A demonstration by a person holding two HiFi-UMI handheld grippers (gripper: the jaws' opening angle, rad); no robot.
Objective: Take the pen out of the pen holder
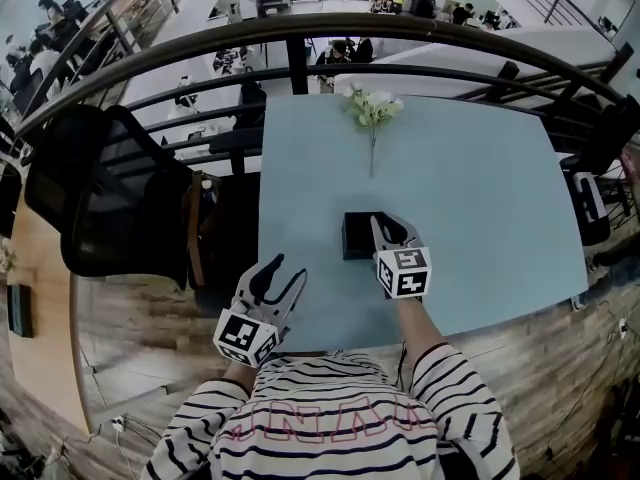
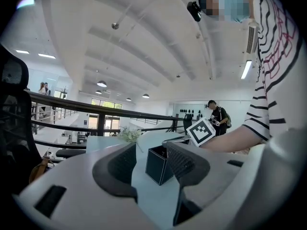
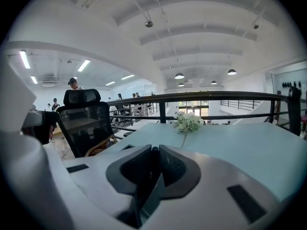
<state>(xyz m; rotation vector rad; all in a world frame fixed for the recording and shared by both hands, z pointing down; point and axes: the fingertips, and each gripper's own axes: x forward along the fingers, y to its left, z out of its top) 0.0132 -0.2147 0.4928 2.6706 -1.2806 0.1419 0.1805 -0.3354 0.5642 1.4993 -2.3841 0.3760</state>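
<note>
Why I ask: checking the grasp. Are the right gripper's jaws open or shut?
Shut on the pen: the right gripper pinches its thin dark shaft.

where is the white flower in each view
head view: white flower at top centre, near the table's far edge.
left gripper view: flower small, just left of centre.
right gripper view: flower at centre, slightly right.
shared landmark: black railing behind it.
</note>
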